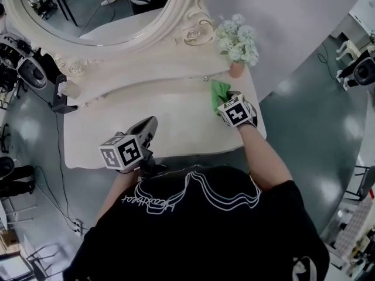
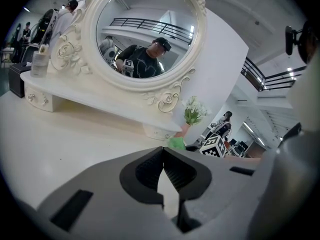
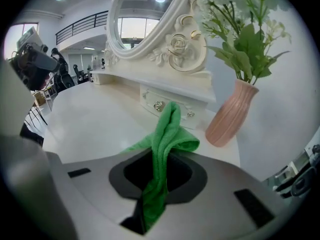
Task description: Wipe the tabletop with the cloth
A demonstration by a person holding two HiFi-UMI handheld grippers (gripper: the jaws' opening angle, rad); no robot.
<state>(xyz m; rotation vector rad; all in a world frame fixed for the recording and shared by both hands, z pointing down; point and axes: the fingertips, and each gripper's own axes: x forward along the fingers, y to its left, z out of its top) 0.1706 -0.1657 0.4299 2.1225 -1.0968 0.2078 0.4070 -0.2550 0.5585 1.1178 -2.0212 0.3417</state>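
Observation:
A green cloth [image 1: 220, 91] lies bunched at the right end of the white tabletop [image 1: 176, 116], just in front of the pink vase. My right gripper [image 1: 227, 101] is shut on the cloth [image 3: 163, 144], whose folds rise up between the jaws and drape onto the table. My left gripper [image 1: 149, 126] hovers over the table's front edge at the left, shut with nothing in it [image 2: 163, 170]. From the left gripper view the cloth [image 2: 176, 143] is a small green patch beside the marker cube.
A pink vase [image 3: 229, 115] with white flowers [image 1: 237, 38] stands at the back right. An ornate oval mirror [image 1: 105, 7] and a raised drawer shelf [image 3: 175, 96] line the back. A bottle [image 2: 40, 59] sits on the shelf's left end.

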